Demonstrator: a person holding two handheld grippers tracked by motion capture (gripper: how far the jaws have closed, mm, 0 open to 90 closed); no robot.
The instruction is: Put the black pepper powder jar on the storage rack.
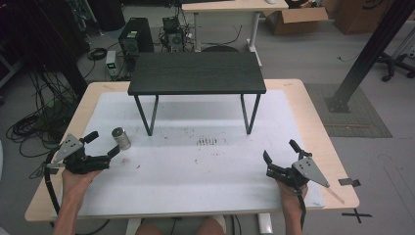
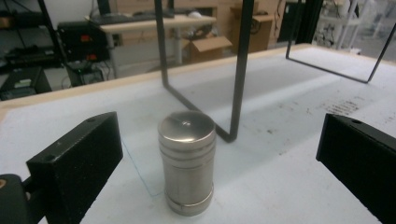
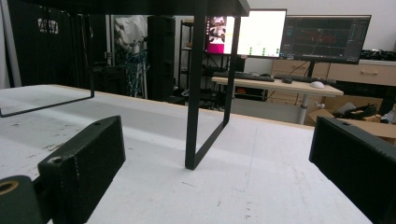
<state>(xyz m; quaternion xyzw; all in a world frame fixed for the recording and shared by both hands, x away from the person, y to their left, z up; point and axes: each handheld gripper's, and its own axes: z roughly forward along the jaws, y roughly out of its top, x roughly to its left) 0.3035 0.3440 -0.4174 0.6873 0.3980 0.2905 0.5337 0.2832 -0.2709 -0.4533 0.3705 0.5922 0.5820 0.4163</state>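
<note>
A: Fingers of the left gripper (image 1: 104,144) are spread wide either side of the steel canister (image 2: 187,161), not touching it. Those of the right gripper (image 1: 280,156) are spread too, with nothing between them

B: Where is the canister exactly?

A: Upright on the white bench (image 1: 205,171), near its left edge, just in front of the black riser shelf's (image 1: 197,72) left leg (image 2: 239,70)

B: How do you reckon it handles?

A: Rigid, polished metal, so probably slippery and fairly weighty for its size. I'd close on the mid-body, below the grooved bands under the cap, square across the width

B: And its axis?

A: Long axis vertical, domed cap pointing up, base flat on the bench
</note>
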